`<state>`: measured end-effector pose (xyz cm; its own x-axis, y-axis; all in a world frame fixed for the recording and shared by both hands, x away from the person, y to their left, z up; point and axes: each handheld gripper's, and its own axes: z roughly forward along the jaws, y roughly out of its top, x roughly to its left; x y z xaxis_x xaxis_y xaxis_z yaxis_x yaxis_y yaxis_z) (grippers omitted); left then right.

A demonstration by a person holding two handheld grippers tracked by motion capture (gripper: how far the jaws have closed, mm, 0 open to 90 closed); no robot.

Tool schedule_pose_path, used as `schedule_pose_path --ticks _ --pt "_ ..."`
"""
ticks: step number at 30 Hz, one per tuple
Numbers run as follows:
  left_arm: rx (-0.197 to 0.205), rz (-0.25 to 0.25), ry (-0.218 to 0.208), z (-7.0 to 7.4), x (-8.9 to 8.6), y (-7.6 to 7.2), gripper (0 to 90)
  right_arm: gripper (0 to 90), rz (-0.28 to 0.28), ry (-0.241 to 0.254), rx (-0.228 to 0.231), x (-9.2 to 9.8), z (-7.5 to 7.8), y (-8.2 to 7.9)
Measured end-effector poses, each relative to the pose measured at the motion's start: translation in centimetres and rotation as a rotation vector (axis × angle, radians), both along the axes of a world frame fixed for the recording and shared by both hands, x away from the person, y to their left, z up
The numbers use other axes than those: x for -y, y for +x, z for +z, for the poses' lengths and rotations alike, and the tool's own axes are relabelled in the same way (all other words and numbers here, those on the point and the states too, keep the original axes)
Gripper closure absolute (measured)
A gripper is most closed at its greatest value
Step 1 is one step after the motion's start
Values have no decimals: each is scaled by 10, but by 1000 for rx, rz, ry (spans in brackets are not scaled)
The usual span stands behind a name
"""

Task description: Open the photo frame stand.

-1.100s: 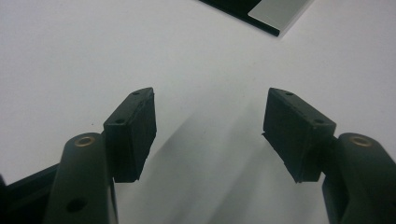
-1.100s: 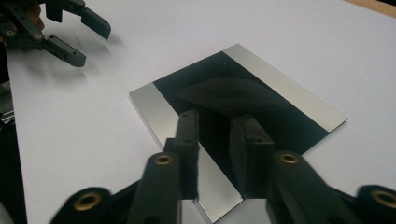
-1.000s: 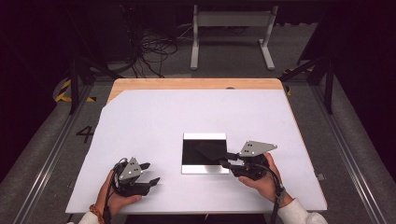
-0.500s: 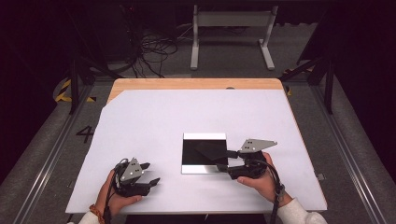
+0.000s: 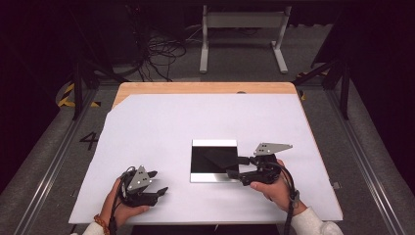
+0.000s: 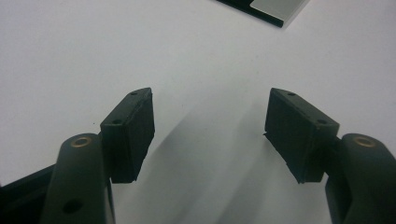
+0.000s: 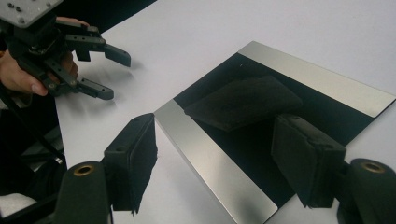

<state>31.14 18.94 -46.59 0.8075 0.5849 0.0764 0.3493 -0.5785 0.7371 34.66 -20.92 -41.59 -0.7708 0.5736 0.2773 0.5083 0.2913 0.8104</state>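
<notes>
Black sponge [image 5: 221, 158] on tray [image 5: 214, 145], right gripper's [image 5: 235, 166] jaws apart

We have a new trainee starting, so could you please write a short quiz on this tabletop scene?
1. True or false: the black pad lies on the tray.
2. Which gripper is nearer the tray? A) left gripper B) right gripper
3. What is between the left gripper's jaws?

Key
1. True. The pad rests on the tray's dark middle, between its two silver edges.
2. B. The right gripper's jaws have just been opening and reach over the tray's right edge, with nothing pressed between them.
3. Nothing. They stand open over the bare white table.
</notes>
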Motion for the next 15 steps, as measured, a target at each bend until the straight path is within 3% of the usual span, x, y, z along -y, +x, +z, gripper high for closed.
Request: schedule_pose_path --ticks 7,11,13,15 --pt "1 -1 2 0 1 0 334 324 -35 42 -52 -1 -5 9" --pt "-2 -3 0 0 1 0 332 403 -86 109 -109 2 -6 13" --pt "-4 -3 2 0 2 0 328 430 -116 107 -130 1 -7 13" --pt "-1 -5 3 0 2 1 326 429 -110 113 -133 2 -8 15"
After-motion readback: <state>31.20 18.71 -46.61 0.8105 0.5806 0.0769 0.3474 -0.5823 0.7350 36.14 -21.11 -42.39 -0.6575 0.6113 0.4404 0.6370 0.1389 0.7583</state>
